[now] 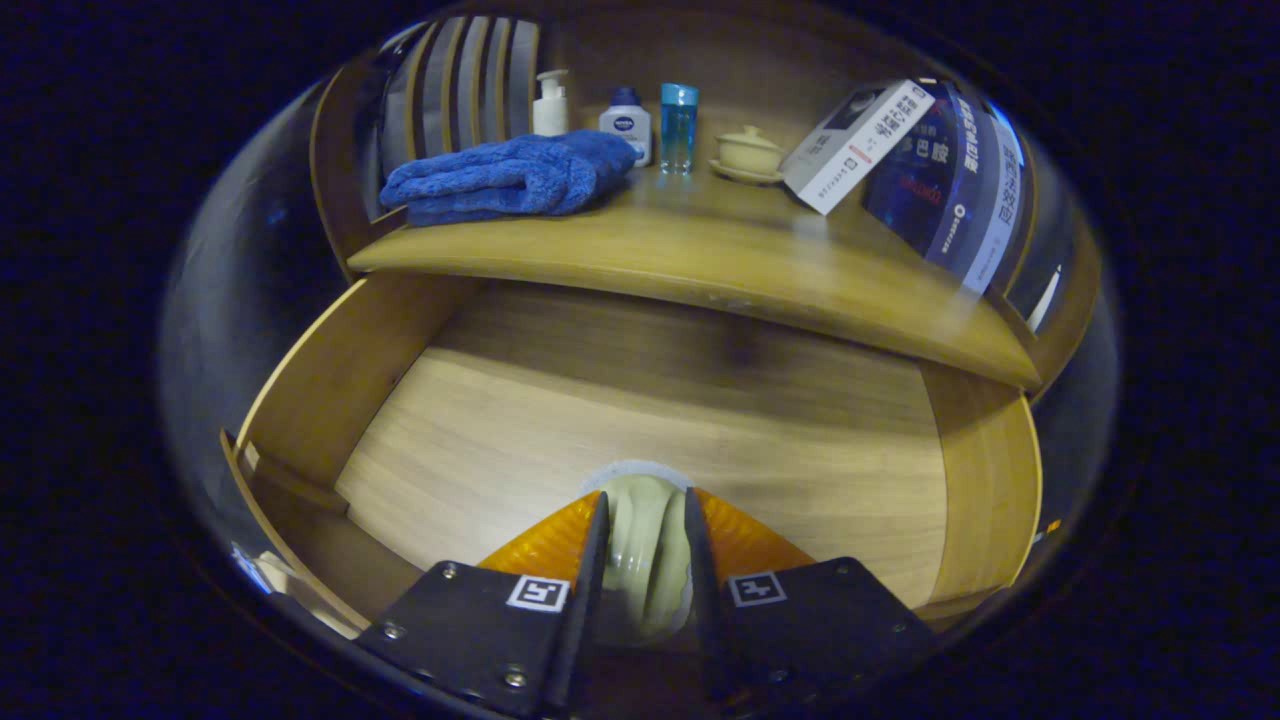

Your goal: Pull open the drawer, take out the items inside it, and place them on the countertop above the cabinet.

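The wooden drawer [330, 370] stands pulled open below the countertop [700, 260]. My gripper [645, 540] is over the drawer's front part, shut on a pale cream ceramic piece [645, 550] that sits between both fingers. Its rounded top pokes out just beyond the fingertips. The drawer floor [640, 420] beyond the fingers is bare wood. On the countertop lie a folded blue towel [510, 178], a white pump bottle [550, 105], a small white bottle with a blue cap [627, 125], a blue clear bottle [678, 125] and a cream lidded cup on a saucer [748, 155].
A white box [855, 145] leans against dark blue books [960, 190] at the countertop's right. Upright slats [460, 85] stand behind the towel. The drawer's side walls [985, 490] rise to either side of the fingers. Bare countertop lies in front of the bottles.
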